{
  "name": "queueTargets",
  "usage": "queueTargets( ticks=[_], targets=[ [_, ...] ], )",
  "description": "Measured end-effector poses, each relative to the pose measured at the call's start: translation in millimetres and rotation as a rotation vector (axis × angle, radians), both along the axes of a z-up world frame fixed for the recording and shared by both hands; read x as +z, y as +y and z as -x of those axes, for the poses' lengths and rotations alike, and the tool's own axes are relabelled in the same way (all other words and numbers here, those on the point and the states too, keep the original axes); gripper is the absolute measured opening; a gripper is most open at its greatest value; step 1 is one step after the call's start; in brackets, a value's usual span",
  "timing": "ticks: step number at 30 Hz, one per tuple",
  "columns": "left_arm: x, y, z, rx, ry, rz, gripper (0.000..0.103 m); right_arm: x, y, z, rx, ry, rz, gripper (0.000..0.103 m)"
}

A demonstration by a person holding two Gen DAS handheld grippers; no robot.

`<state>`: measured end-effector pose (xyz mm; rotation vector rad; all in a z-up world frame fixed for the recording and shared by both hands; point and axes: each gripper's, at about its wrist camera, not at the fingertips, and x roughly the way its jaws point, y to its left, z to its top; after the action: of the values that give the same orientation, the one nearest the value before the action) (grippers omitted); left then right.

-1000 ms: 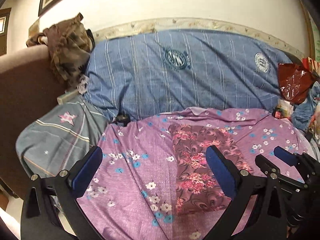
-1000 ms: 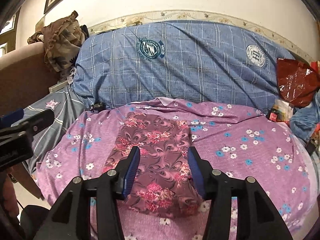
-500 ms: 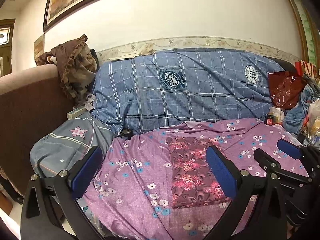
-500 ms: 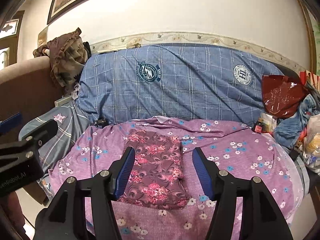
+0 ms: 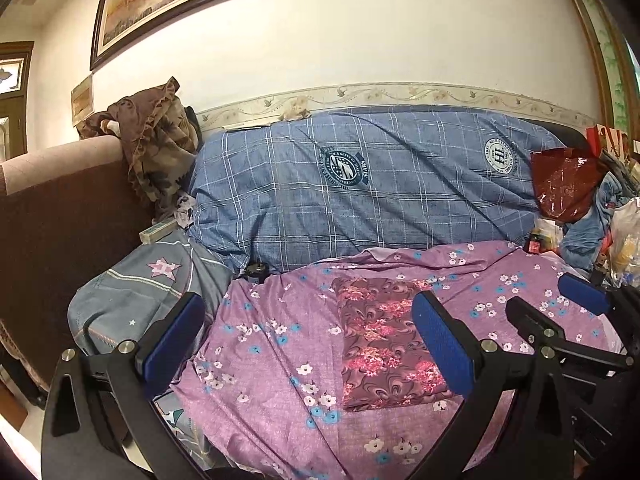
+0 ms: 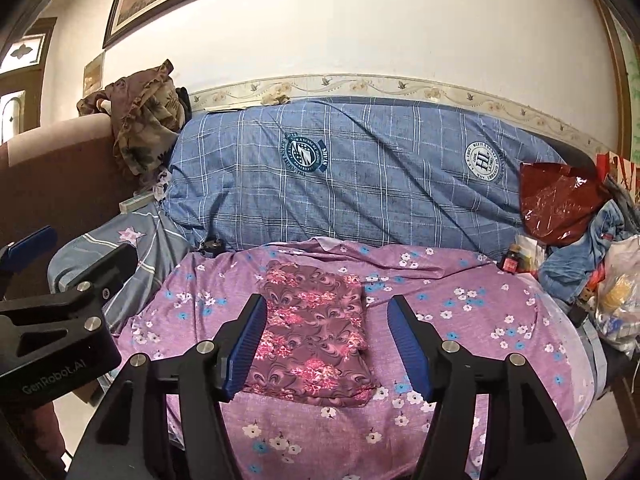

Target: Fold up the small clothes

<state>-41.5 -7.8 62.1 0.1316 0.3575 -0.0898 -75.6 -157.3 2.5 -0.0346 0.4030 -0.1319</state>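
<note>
1. Both of our grippers have drawn back and risen since a second ago, so the sofa now shows whole where only its seat filled the views before.
2. Nearest, at 6 o'clock in the left wrist view, our left gripper (image 5: 308, 338) stands with jaws wide and nothing between them.
3. Our right gripper (image 6: 326, 344) is opening its jaws; the pads hang clear above the cloth and press on nothing.
4. Just beyond the right gripper, at 12 o'clock from it, the maroon, pink-flowered folded garment (image 6: 316, 328) lies as a flat rectangle on the purple sheet printed with small white and blue flowers (image 6: 460, 320).
5. We judge this piece finished: released and squared, needing only a next garment.
6. At 10 o'clock lies a grey striped cushion with a pink star (image 5: 132, 292).
7. Farther back, at 12 o'clock, a blue checked quilt with round crests (image 6: 360, 184) covers the backrest.
8. At 2 o'clock, a crumpled red plastic bag (image 6: 556, 196) rests among clutter.
</note>
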Motion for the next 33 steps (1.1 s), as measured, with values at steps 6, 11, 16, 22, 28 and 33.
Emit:
queueTargets(
  ticks=[6, 11, 16, 22, 28, 33],
  targets=[
    [-1.9, 1.8, -1.6, 0.013, 0.003, 0.008, 0.103, 0.7, -0.9, 1.6, 0.002, -0.012, -0.001, 0.065],
    [-2.9, 2.8, -2.9, 0.019, 0.002, 0.013, 0.103, -1.2, -3.5, -0.5, 0.000, -0.013, 0.001, 0.065],
    [-6.5, 2.1, -6.9, 0.024, 0.016, 0.008, 0.103, -4.9, -6.3, -2.2, -0.020, -0.010, 0.010, 0.065],
    [-11.4, 3.3, -9.8, 0.027, 0.032, 0.002, 0.103, -8.4, -7.3, -4.9, -0.030, -0.001, 0.013, 0.065],
    [-11.2, 10.5, -10.8, 0.038, 0.029, 0.013, 0.103, -10.4, -4.8, -8.0, -0.028, 0.004, 0.020, 0.065],
    [-12.1, 14.7, -12.9, 0.042, 0.034, 0.019, 0.103, -10.6, -2.4, -9.8, -0.026, 0.005, 0.031, 0.065]
  ],
)
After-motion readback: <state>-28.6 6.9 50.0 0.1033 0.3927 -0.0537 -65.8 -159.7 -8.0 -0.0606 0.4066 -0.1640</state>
